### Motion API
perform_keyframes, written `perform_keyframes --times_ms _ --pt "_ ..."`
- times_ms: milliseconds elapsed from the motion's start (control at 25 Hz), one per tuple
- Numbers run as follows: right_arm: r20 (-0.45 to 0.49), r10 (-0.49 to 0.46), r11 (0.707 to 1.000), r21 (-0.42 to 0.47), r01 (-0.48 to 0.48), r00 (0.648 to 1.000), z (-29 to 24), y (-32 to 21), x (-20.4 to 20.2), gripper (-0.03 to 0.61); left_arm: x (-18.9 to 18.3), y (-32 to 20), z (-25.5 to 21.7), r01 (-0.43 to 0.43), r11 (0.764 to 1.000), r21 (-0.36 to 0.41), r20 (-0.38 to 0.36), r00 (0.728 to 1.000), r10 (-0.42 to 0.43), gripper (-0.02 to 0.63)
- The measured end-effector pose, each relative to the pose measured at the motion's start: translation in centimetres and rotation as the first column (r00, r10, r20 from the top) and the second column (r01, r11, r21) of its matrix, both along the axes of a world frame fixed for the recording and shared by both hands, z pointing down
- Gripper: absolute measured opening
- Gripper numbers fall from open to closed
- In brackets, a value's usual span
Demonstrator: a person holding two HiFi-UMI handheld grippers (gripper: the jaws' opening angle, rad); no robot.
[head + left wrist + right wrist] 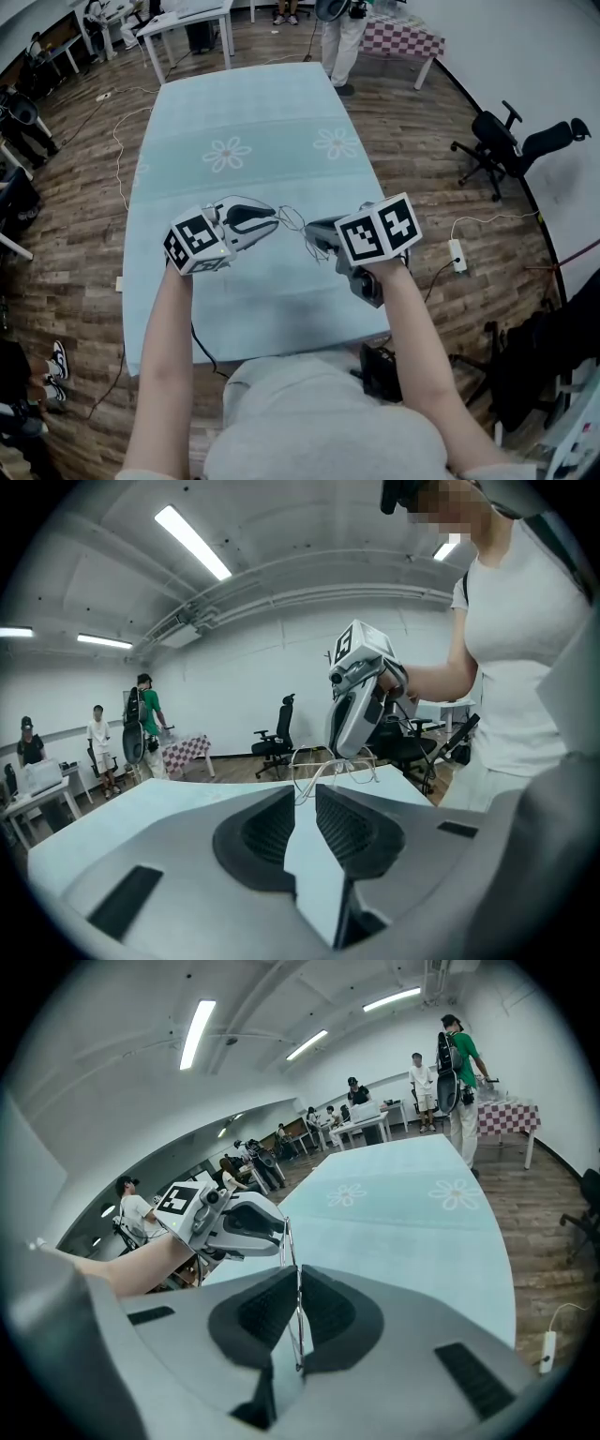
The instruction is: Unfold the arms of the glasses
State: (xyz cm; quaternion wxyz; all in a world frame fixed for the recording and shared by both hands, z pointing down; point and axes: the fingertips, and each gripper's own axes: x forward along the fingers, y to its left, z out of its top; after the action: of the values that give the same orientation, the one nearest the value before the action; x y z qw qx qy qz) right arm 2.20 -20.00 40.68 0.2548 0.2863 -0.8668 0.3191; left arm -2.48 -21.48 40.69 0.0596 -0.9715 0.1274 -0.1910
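Thin wire-framed glasses [294,223] hang in the air between my two grippers, above the pale blue table [244,103]. My right gripper [312,234] is shut on them: in the right gripper view the wire [298,1321] runs straight through the narrow slit between its jaws [296,1271]. My left gripper [275,222] faces it from the left. In the left gripper view the lenses [337,766] stand just ahead, and one thin arm reaches back into the gap at the jaw tips [304,789]. That gap is small but clearly wider than the wire.
The table cloth has flower prints [227,153] and ends close to my body. A person [342,37] stands at the far end by a checked table [403,37]. Office chairs [506,141] and a power strip [457,253] are on the floor to the right.
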Motion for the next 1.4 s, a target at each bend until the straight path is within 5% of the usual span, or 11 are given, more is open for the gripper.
perform_keyframes --times_ms 640,1400 --pt "-0.015 0.056 0.998 0.003 -0.056 0.998 0.5 -0.7 0.6 0.017 -0.8 2.1 -0.8 -0.034 0.999 -0.005 -0.006 0.999 0.034 0.061" --pt "-0.021 0.147 0.989 0.013 -0.147 0.989 0.9 -2.2 2.4 0.017 -1.0 5.7 -0.6 0.027 0.999 0.03 -0.111 0.994 -0.023 0.044"
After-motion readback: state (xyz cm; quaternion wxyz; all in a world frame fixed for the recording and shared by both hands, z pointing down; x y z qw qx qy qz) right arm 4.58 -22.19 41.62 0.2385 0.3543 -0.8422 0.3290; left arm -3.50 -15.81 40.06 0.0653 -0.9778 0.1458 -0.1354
